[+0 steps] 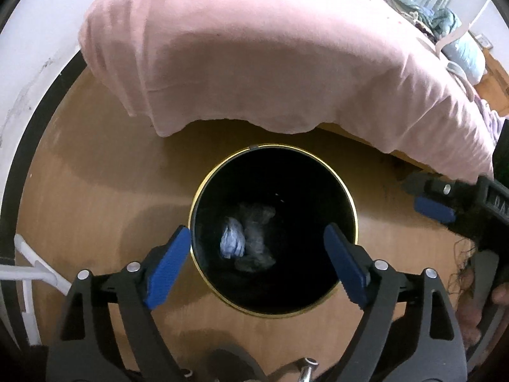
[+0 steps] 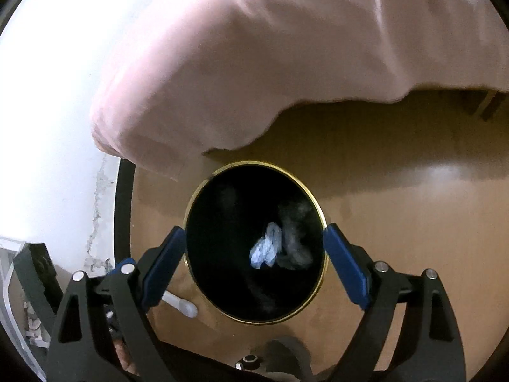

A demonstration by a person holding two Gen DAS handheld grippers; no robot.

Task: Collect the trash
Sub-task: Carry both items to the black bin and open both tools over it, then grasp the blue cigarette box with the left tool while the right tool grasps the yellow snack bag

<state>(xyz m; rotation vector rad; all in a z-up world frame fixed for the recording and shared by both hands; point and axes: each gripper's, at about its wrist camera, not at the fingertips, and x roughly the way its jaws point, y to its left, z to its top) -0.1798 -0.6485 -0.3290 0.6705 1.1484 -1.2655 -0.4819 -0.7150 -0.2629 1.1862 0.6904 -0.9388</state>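
Beside bin [image 1: 194, 197] — pink bedspread [image 1: 254, 57] overhanging; both grippers' fingers [image 1: 165, 267] apart — empty.

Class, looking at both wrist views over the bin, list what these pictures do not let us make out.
- Black round bin with gold rim: its floor and inner walls are lost in darkness in both views.
- Grey crumpled trash beside the white-blue wad: blurred, material unclear.
- Wooden floor under the pink bedcover: hidden by the overhang.
- Right gripper: cut off by the left view's edge.
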